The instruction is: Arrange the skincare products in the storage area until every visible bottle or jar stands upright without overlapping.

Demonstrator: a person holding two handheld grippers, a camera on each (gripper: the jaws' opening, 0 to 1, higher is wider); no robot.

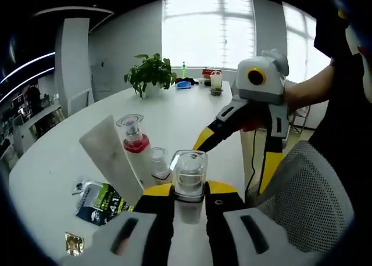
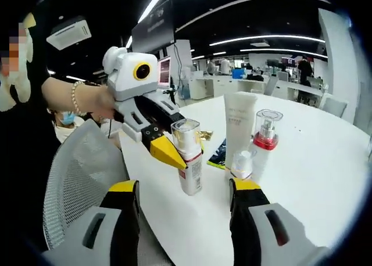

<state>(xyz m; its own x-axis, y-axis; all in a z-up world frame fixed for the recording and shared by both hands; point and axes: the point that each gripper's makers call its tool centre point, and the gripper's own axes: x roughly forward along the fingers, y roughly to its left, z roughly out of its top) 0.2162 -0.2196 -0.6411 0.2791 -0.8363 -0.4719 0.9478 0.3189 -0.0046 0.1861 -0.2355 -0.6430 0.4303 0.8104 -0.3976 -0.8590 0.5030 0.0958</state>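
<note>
Left gripper (image 1: 189,197) is clenched on the clear-capped bottle (image 1: 189,174), jaws pinching it from both sides just under the cap. In the right gripper view the same bottle (image 2: 189,155) stands upright with its base on or barely off the table (image 2: 302,179) (can't tell which), close to the near edge by the mesh chair (image 2: 81,173), with the left gripper (image 2: 165,151) reaching in from the left.

Right gripper (image 2: 185,205) is released, jaws wide apart, nothing between them. The bottle sits dead ahead of it, roughly centred between the two jaws but further out, not touching either.

Key relation: bottle's long axis is vertical, grip is horizontal across it, so the left one only has to let go cleanly without tipping it. Left is the nearer and only engaged hand; right is free backup.

Rest of the group stands just beyond, toward the table centre:
- white tube (image 2: 239,129), upright on its cap, leaning slightly
- pump bottle (image 2: 264,139) with red collar, upright, just beside the tube
- small clear jar (image 2: 242,163) in front of those two, near or touching them

Sachet (image 1: 100,201) lies flat on the table left of the tube

My read: the held bottle stands apart from the tube cluster, so no overlap; release looks like the next call
</note>
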